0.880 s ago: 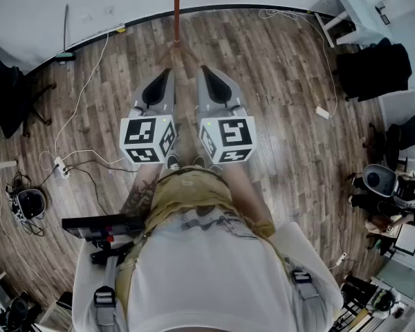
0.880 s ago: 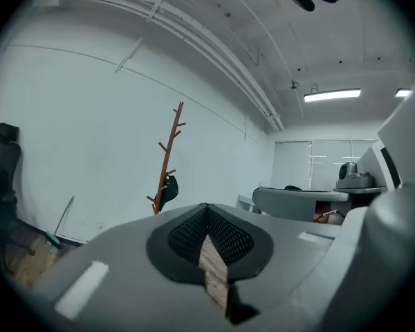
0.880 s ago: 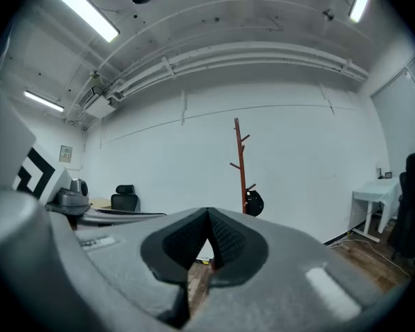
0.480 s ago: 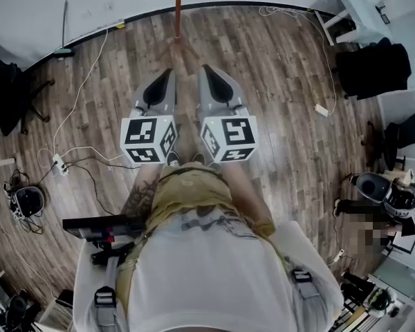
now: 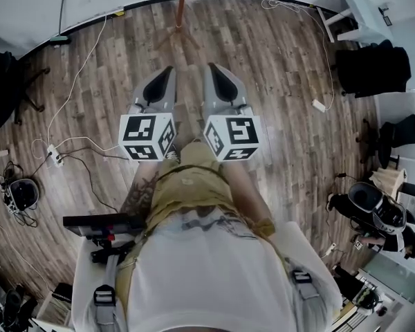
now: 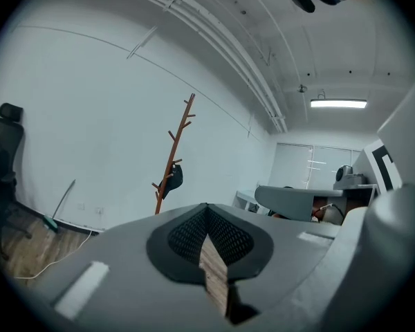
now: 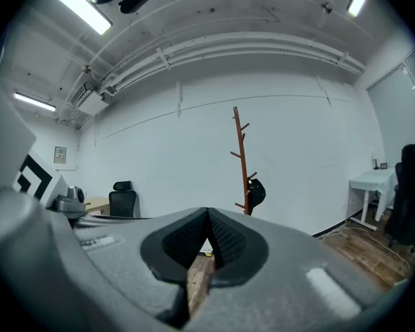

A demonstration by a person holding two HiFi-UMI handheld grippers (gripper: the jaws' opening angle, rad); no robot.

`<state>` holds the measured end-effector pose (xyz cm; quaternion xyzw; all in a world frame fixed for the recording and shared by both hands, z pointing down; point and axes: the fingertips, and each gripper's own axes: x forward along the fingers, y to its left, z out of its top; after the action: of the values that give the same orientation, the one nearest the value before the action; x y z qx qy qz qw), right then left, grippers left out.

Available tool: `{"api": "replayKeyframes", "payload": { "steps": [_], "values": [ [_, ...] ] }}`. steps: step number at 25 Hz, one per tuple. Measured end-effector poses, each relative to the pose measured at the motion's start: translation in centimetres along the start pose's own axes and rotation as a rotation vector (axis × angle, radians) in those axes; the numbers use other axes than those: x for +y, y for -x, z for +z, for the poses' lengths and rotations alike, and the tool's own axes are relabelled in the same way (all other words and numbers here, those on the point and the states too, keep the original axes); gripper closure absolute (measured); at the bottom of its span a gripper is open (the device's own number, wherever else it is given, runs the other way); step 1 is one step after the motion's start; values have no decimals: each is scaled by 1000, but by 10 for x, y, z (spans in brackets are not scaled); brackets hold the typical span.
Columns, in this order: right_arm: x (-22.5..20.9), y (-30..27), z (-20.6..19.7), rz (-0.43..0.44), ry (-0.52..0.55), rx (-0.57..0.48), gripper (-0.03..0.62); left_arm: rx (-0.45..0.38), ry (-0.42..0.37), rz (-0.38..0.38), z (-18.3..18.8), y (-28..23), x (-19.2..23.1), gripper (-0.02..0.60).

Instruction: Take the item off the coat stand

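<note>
A thin red-brown coat stand (image 5: 182, 2) rises from the wood floor by the white wall, straight ahead of me. In the left gripper view the coat stand (image 6: 178, 142) carries a dark item (image 6: 174, 177) on a low branch. The right gripper view shows the same stand (image 7: 242, 154) and dark item (image 7: 256, 192) from farther off. My left gripper (image 5: 166, 73) and right gripper (image 5: 211, 70) are held side by side at waist height, pointing at the stand and well short of it. Both are shut, with nothing between the jaws of either the left gripper (image 6: 207, 209) or the right gripper (image 7: 207, 213).
White cables (image 5: 76, 81) and a power strip (image 5: 52, 156) lie on the floor to the left. A black office chair (image 5: 7, 81) stands at far left. At right are a white desk (image 5: 356, 12) and dark chairs (image 5: 370, 68).
The floor, wall edge and stand's foot have slid a little up the head view. Both grippers stay side by side and shut.
</note>
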<state>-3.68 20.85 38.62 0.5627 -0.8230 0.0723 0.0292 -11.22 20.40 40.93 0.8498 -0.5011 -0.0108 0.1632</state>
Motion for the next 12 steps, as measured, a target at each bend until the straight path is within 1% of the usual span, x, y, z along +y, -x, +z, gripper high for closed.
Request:
{"api": "replayKeyframes", "payload": {
  "steps": [3, 6, 9, 12],
  "values": [
    [-8, -6, -5, -2, -9, 10, 595, 12, 5, -3, -5, -8, -1, 580],
    [-22, -18, 0, -4, -27, -25, 595, 14, 2, 7, -4, -23, 3, 580],
    [-32, -37, 14, 4, -40, -79, 595, -13, -13, 30, 10, -39, 14, 580],
    [-41, -57, 27, 27, -31, -110, 595, -54, -32, 50, 30, -59, 21, 580]
  ]
}}
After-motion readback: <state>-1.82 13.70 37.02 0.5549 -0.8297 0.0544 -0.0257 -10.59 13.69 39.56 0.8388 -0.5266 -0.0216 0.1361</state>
